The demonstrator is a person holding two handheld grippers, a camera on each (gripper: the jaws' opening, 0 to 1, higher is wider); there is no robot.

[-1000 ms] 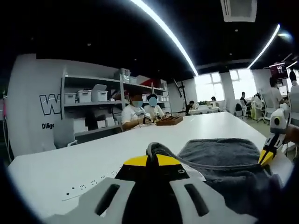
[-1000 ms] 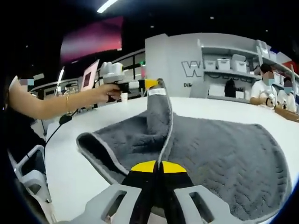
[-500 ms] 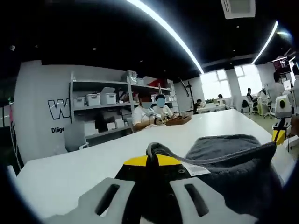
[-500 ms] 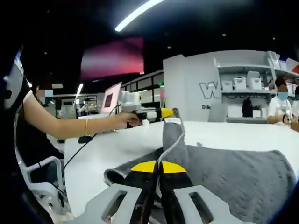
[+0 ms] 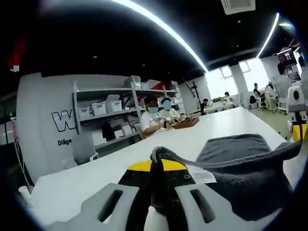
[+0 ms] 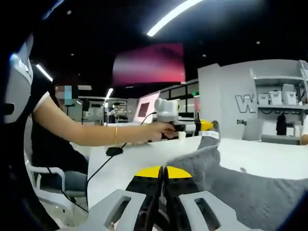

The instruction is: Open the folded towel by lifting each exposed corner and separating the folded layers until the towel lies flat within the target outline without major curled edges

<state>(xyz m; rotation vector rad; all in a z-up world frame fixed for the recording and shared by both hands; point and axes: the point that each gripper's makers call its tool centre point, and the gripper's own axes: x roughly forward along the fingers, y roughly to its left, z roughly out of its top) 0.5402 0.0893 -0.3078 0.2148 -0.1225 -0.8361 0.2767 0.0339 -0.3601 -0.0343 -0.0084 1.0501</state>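
both tongs clenched on corners of the grey towel [image 5: 240,168]: left gripper [image 5: 157,166] and right gripper [image 6: 162,172] hold it stretched between them above the white table [image 5: 96,178], long axis tong to tong.

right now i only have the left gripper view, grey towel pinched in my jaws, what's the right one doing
Observer: In the right gripper view, the right gripper is shut on the towel too, on another part of its edge.
Operator: is the towel hanging clear of the table between them
Observer: Not fully, as far as I can tell. On that side grey cloth spreads low over the white table to the right of the jaws.
Operator: can you see my own gripper from there
Observer: Yes. The left gripper, held in a hand, holds a raised corner with a white tag.
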